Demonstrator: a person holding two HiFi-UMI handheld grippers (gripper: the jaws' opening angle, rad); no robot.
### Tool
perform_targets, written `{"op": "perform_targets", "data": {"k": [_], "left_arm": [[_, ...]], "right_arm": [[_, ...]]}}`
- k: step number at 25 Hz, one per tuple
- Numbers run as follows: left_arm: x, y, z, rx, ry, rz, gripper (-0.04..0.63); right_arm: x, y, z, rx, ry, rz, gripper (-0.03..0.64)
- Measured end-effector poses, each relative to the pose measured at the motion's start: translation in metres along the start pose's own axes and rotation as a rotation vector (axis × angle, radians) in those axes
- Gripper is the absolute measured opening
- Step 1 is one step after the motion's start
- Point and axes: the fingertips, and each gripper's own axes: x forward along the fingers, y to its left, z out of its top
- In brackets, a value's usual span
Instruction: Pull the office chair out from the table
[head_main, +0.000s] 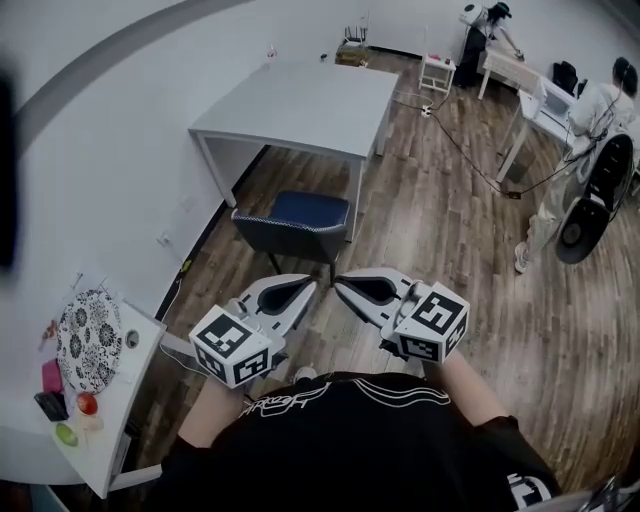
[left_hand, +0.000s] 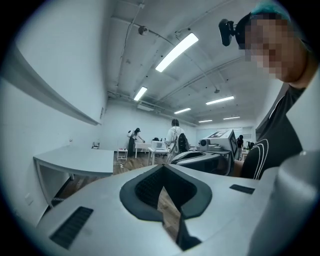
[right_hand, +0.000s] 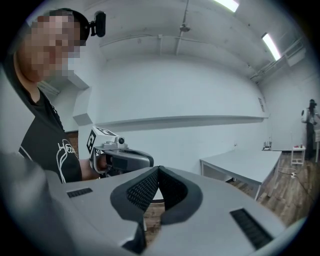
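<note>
Office chair (head_main: 290, 222): blue seat, dark shell. It stood on the wood floor (head_main: 450, 250) just near of the white table (head_main: 300, 100), beside the table's near right leg. The seat looked clear of the tabletop edge, so I judged the pull-out done or nearly done.

Left gripper (head_main: 305, 290): jaws closed together, with only floor showing through the gap behind the pads. Right gripper (head_main: 345, 288): the same, closed and empty. Both were held close to the person's chest with their tips angled toward each other. They were apart from the chair and touching nothing, probably because the chair needed no grip at that spot.

Near left: a small white stand (head_main: 135, 385) carrying a patterned plate (head_main: 88, 340) and a few small items.

Far right: another person (head_main: 590, 120) at the desks.

Count: one chair, one large table, two grippers, one plate.
</note>
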Motion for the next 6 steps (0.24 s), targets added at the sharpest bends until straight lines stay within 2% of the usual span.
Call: {"op": "perform_targets", "data": {"k": [6], "left_arm": [[-0.003,-0.021,0.005,0.019,-0.018,-0.008,0.006]], "right_arm": [[-0.018,0.009,0.001,-0.012,-0.015,-0.002,0.034]]}}
